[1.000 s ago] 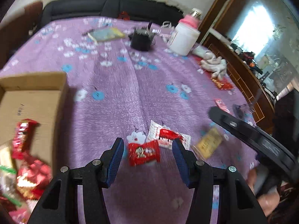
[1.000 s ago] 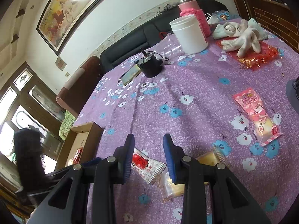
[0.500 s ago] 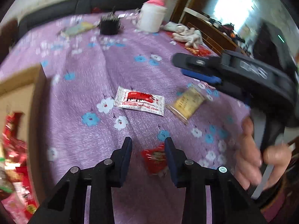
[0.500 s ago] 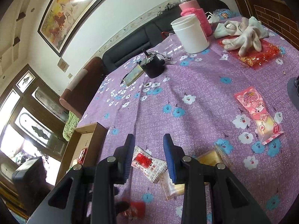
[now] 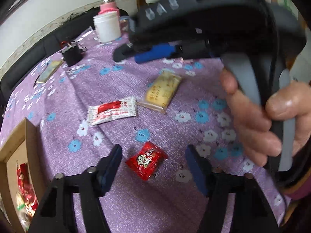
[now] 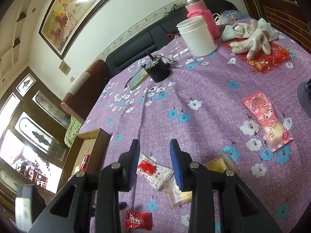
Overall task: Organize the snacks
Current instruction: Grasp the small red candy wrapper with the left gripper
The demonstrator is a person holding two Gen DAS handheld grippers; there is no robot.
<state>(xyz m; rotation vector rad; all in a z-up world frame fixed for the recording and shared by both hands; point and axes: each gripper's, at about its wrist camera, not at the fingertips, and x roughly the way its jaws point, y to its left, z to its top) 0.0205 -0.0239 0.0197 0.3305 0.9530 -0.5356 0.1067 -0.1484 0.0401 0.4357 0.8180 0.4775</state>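
Small red candy packet (image 5: 146,160) is lying flat on the purple flowered tablecloth (image 5: 108,81), low in the centre of the left wrist view, sitting between the spread fingers of the left gripper (image 5: 153,163) and touching neither. Judged from its crinkled foil, it is probably light, soft and slippery; taking hold across its short middle, not by the thin sealed ends, looks safest. The left jaws are standing wide and holding nothing.

Above it, mid-frame, a white-and-red sachet (image 5: 112,112) and a tan biscuit pack (image 5: 162,91) are lying just beside each other. The right gripper (image 6: 155,163) is hanging over the sachet in the right wrist view, jaws narrowly parted and gripping nothing. A pink wafer pack (image 6: 267,119) is lying well apart at right. The cardboard box (image 5: 29,136), at the lower left edge, is already holding red snacks.
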